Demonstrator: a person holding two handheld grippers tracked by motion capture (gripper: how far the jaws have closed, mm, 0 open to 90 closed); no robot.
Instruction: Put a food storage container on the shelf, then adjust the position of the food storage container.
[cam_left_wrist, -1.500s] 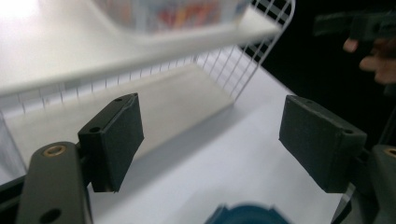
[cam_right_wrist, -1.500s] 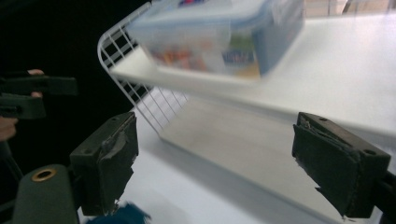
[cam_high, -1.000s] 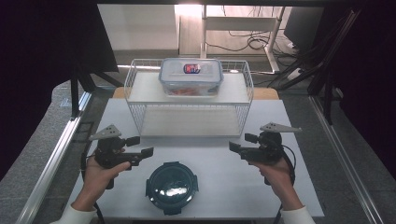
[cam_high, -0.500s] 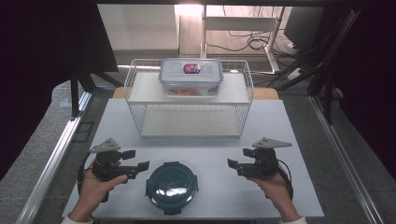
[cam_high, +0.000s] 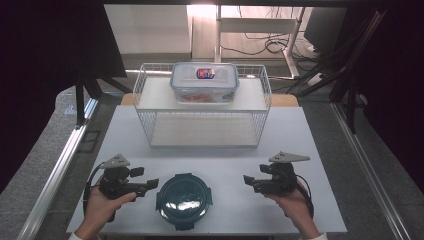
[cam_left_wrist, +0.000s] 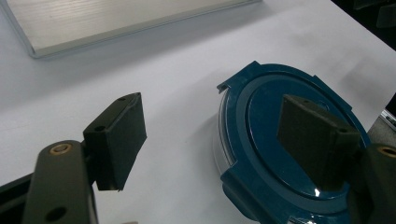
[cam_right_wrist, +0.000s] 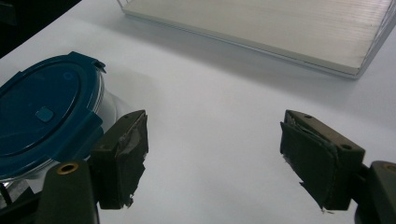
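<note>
Left gripper (cam_high: 150, 184): jaws spread wide, holding nothing; in the left gripper view one jaw overlaps the lid and the other stands over bare counter, though whether either touches anything cannot be told. Right gripper (cam_high: 248, 180): jaws likewise released and empty, pointed inward, with a stretch of bare surface between them and the container. Round container with dark blue clip lid (cam_high: 183, 200): stands upright on the white counter (cam_high: 310, 150) near its front edge, between the two grippers, closer to the left; clear body visible under the lid rim, lid seated, contents not discernible. Wire rack with two white shelves (cam_high: 145, 90): at the far half of the counter, well apart from the grippers; a rectangular clear food box with lid (cam_high: 205, 82) sits on its upper shelf. Step judged in hand: approach to the round container, no grip yet taken. Next move calls for setting jaws against the container's rim or side and closing squarely, minding the lid's projecting clip tabs.
</note>
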